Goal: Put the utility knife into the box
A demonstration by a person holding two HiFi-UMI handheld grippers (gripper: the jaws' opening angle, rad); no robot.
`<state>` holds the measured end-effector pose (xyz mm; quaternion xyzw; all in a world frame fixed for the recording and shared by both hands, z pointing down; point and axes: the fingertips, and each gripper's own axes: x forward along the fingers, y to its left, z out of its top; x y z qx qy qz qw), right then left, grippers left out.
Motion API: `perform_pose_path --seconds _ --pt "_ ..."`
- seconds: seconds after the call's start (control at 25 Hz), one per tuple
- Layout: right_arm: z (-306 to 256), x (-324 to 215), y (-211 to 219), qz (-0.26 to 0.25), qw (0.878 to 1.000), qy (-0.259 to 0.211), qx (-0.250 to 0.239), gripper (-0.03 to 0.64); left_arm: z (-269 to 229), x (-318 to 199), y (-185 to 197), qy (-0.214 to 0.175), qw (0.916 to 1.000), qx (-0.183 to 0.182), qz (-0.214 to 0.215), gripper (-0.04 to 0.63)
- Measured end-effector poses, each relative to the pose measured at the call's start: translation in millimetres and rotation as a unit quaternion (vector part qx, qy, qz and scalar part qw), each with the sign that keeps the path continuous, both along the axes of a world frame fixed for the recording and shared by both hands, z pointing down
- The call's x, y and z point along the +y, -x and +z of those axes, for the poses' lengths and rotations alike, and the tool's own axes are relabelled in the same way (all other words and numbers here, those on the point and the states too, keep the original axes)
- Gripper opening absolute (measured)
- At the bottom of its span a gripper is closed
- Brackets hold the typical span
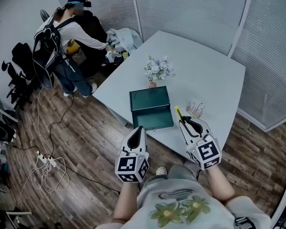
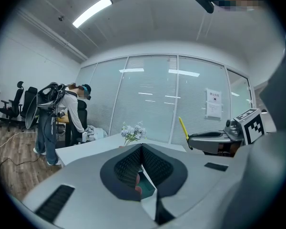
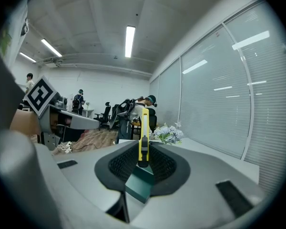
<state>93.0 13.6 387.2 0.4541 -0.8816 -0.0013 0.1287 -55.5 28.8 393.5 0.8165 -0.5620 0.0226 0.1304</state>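
An open dark green box [image 1: 151,108] lies on the pale table [image 1: 214,75] near its front edge. My right gripper [image 1: 185,121] is shut on a yellow utility knife [image 1: 178,112], held just right of the box and above the table. In the right gripper view the utility knife [image 3: 143,130] stands upright between the pads, with the box [image 3: 140,186] showing below the jaws. My left gripper [image 1: 138,130] hangs at the box's front left corner, its jaws together with nothing held. The left gripper view shows a sliver of the box [image 2: 146,182] past its tips [image 2: 142,149].
A small vase of pale flowers [image 1: 158,69] stands just behind the box. A small white packet [image 1: 196,109] lies right of the knife. A person [image 1: 69,37] with a backpack bends over the table's far left corner. Cables [image 1: 47,163] lie on the wooden floor.
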Motion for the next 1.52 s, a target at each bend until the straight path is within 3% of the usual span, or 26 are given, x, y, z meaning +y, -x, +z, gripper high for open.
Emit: perform_pose_path --seconds 0.56,0.92,1.52 --pt "25.5 -39.1 35.6 -0.046 0.998 0.021 0.046 0.071 23.1 -31.6 23.9 0.016 0.9998 0.011 -0.009 0.002" --pt "54.5 -92.5 56.6 -0.083 0.991 0.04 0.093 0.071 27.3 -88.4 39.9 0.031 0.9995 0.0 -0.004 0.002" --pt "88.5 -148.3 74.4 -0.104 0.985 0.076 0.112 0.071 55.5 -149.9 58.4 0.066 0.9978 0.0 -0.001 0.002"
